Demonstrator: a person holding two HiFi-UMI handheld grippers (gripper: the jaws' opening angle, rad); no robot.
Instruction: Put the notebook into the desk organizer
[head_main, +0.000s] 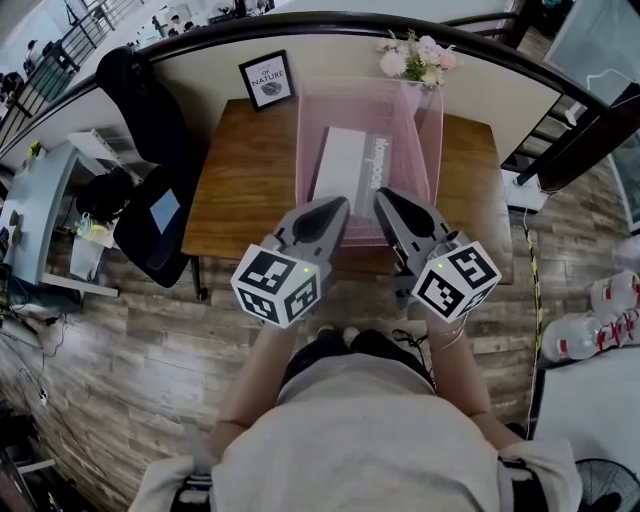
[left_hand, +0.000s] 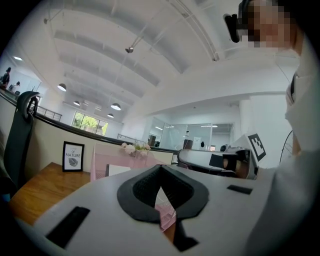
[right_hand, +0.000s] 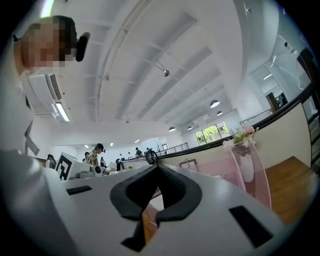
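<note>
A translucent pink desk organizer (head_main: 428, 120) stands on the wooden table (head_main: 240, 190), and the grey-white notebook (head_main: 345, 160) lies inside it. My left gripper (head_main: 338, 205) hangs over the table's near edge, pointing at the organizer's front, with its jaws shut and nothing between them. My right gripper (head_main: 384, 196) is just beside it, also shut and empty. The left gripper view looks past the closed tips (left_hand: 160, 167) at the pink organizer (left_hand: 107, 160). In the right gripper view the closed tips (right_hand: 157, 166) sit left of the organizer's wall (right_hand: 252, 170).
A framed "NATURE" picture (head_main: 267, 80) and a vase of flowers (head_main: 415, 55) stand at the table's back edge. A black office chair (head_main: 150, 160) is to the left of the table. Packs of water bottles (head_main: 595, 320) lie on the floor at right.
</note>
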